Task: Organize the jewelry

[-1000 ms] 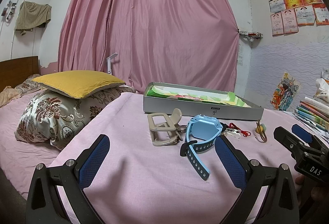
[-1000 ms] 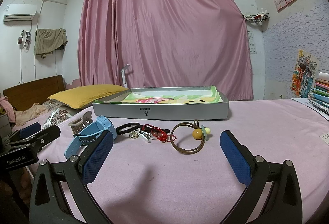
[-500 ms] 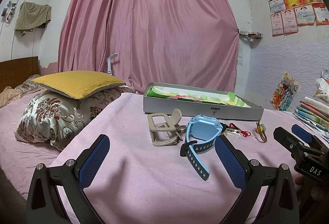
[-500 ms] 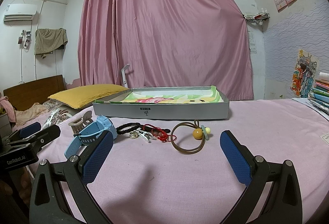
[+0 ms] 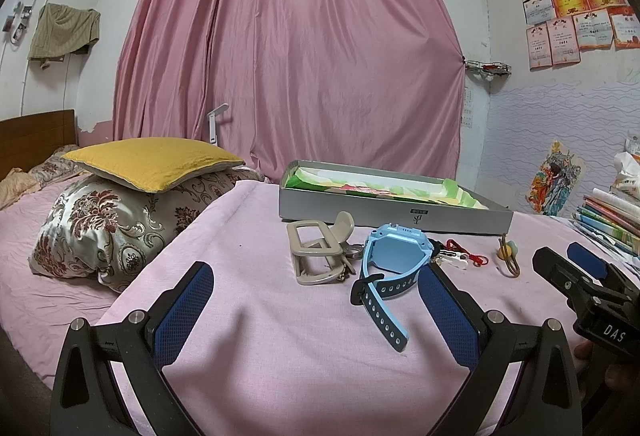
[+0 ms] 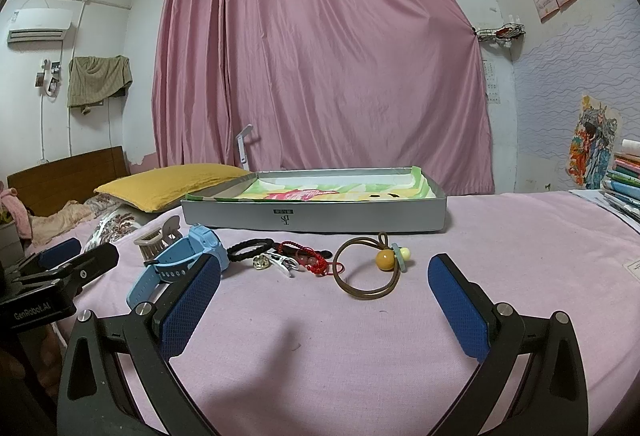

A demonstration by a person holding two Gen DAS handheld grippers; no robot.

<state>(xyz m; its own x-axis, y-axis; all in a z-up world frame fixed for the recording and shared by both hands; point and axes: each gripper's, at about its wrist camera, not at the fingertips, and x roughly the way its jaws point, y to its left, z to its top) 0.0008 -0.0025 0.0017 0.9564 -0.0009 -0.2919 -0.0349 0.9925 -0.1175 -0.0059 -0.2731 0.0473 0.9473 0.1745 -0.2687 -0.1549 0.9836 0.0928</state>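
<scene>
A grey open box (image 5: 392, 214) (image 6: 316, 214) with a colourful lining sits on the pink-covered table. In front of it lie a beige hair claw (image 5: 320, 254) (image 6: 158, 234), a blue watch (image 5: 394, 262) (image 6: 180, 262), a black braided band (image 6: 250, 248), a white clip (image 6: 282, 264), a red cord bracelet (image 6: 312, 258) (image 5: 466, 254) and a brown hair tie with beads (image 6: 370, 270) (image 5: 508, 256). My left gripper (image 5: 316, 310) is open and empty, just short of the claw and watch. My right gripper (image 6: 324, 300) is open and empty, just short of the hair tie.
A yellow pillow (image 5: 152, 162) on a patterned pillow (image 5: 108, 228) lies on the bed to the left. A stack of books (image 5: 608, 220) stands at the right. A pink curtain (image 5: 292, 56) hangs behind. Each gripper shows at the edge of the other's view.
</scene>
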